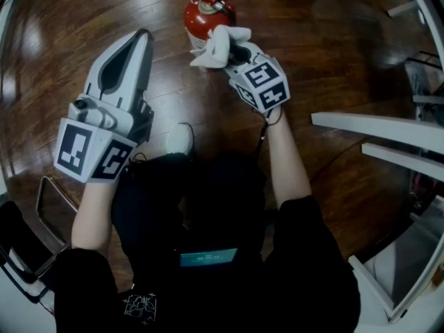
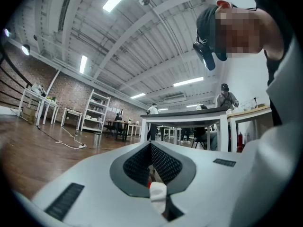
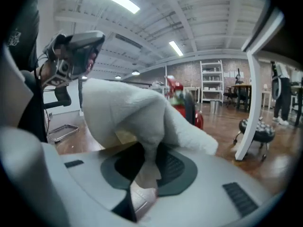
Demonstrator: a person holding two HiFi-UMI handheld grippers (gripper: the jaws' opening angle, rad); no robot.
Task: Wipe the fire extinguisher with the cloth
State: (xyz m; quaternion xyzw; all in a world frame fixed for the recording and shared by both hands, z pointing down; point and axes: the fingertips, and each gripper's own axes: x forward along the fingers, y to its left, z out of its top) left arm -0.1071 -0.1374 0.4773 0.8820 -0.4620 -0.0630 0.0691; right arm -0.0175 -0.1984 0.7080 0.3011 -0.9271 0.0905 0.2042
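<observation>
Right hand-held gripper pinches cloth beside fire extinguisher.

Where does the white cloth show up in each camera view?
Head view: cloth top centre, in the right gripper.
Left gripper view: unsure; a small white speck low between the jaws might be it.
Right gripper view: centre, clamped in the jaws.
Shared landmark: red fire extinguisher behind it.

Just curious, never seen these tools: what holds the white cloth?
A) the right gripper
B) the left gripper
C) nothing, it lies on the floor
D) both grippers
A: the right gripper is shut on the cloth, right beside the red fire extinguisher.
</observation>
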